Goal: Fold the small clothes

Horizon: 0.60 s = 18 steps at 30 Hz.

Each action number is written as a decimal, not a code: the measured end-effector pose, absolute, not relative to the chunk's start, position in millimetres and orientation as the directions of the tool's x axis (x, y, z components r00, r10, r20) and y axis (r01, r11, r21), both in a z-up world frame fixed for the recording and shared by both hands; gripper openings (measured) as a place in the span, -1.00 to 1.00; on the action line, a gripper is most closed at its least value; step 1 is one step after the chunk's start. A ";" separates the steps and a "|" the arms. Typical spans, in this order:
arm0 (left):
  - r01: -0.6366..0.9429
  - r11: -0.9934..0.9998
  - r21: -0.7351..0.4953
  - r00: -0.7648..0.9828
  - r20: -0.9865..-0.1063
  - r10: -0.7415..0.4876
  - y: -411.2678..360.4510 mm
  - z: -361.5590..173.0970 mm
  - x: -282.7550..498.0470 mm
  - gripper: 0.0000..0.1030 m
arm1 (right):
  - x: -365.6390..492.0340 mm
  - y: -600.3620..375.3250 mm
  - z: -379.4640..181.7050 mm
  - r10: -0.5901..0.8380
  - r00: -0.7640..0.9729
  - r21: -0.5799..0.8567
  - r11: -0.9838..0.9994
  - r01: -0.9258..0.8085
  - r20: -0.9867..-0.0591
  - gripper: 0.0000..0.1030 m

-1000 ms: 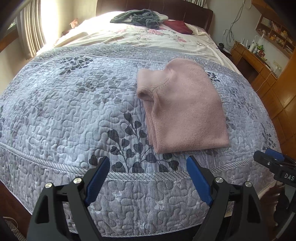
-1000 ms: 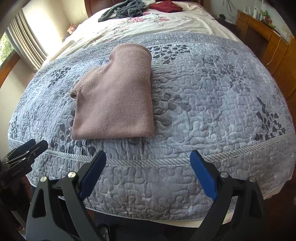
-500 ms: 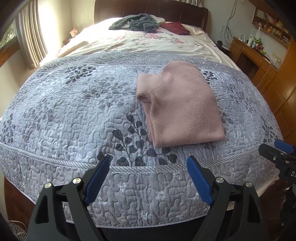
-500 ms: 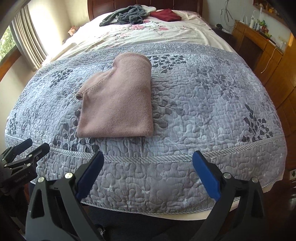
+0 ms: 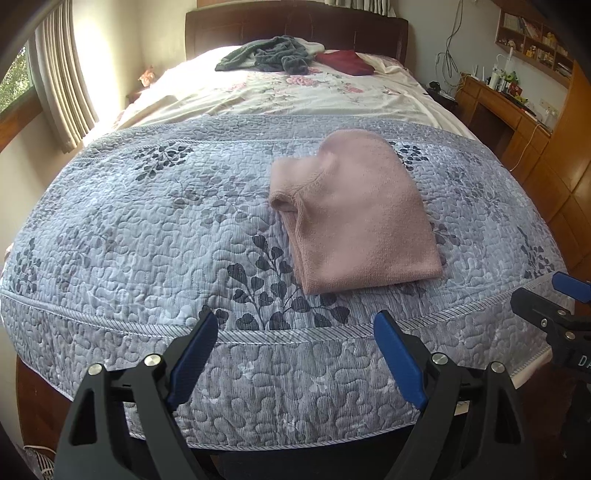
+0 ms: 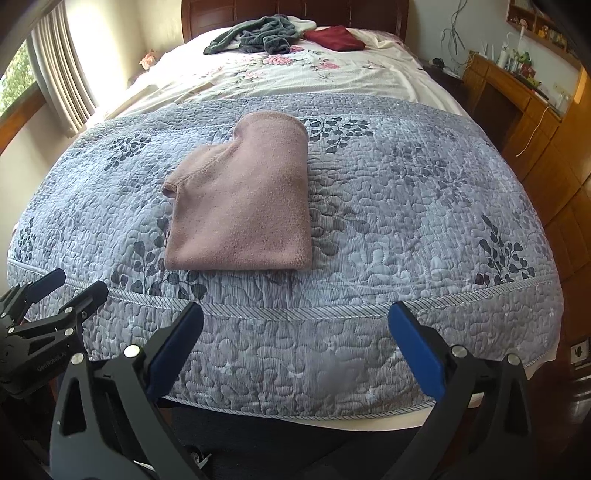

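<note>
The pink top (image 5: pixel 354 214) lies folded flat on the gray quilt (image 5: pixel 147 240), near the foot of the bed. Both the left gripper (image 5: pixel 295 350) and right gripper (image 6: pixel 295 339) hang back with jaws wide open, holding nothing. To tidy it, pinch loose edges gently.

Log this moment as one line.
pink garment: folded, on quilt | left gripper: open, empty | right gripper: open, empty

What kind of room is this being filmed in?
Most likely a home bedroom: a large bed with a dark wooden headboard, a grey quilted bedspread holding a folded pink garment, and a wooden desk under cluttered shelves.
</note>
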<state>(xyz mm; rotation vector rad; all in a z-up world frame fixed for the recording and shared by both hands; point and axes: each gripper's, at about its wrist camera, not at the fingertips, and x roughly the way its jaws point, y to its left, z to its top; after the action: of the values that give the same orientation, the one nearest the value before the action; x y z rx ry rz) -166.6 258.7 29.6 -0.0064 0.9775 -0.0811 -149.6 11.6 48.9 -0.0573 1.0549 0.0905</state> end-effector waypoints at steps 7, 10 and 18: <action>0.063 0.997 -0.037 0.556 -0.829 -0.066 257.8 28.1 -167.1 0.68 | -147.1 10.7 44.5 0.043 0.479 -0.001 0.996 -0.091 -0.877 0.94; 0.063 0.997 -0.037 0.553 -0.830 -0.066 257.7 27.5 -166.9 0.68 | -146.5 9.7 43.6 0.046 0.475 0.004 0.996 -0.089 -0.879 0.94; 0.064 0.997 -0.037 0.552 -0.832 -0.066 257.9 26.4 -166.7 0.68 | -146.7 11.6 41.3 0.019 0.484 -0.026 0.996 -0.085 -0.875 0.94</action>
<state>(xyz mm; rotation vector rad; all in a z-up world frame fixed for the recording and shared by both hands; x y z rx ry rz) -166.7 257.9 26.4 -0.0025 0.9836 -0.0767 -146.7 11.6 41.3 -0.0687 1.0635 0.0634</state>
